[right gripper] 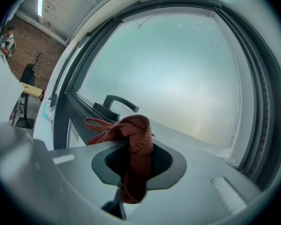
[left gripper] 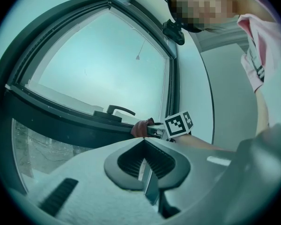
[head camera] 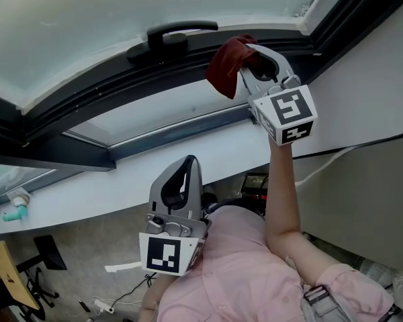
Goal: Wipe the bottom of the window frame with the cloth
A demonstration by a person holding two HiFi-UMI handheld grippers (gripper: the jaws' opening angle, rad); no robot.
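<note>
The right gripper (head camera: 254, 60) clamps the bunched red cloth (head camera: 226, 67) at the far bottom rail of the window frame (head camera: 101, 94), just right of the handle (head camera: 171, 33). The left gripper (head camera: 186, 170) hangs near, closed and empty. Sweeping left, the loose wad could snag on the handle and slip free.

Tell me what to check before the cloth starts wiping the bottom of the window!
1. Cloth gripped by the right gripper: ok, the jaws are shut on it.
2. Enough cloth poking out past the jaws to wipe with: ok, a bunch sticks out.
3. Cloth pressed on the bottom of the window frame: cannot tell, it is close but contact does not show.
4. Left gripper out of the way: ok, shut on nothing and held low, away from the frame.
5. Window handle clear of the cloth: ok, it sits to one side.
</note>
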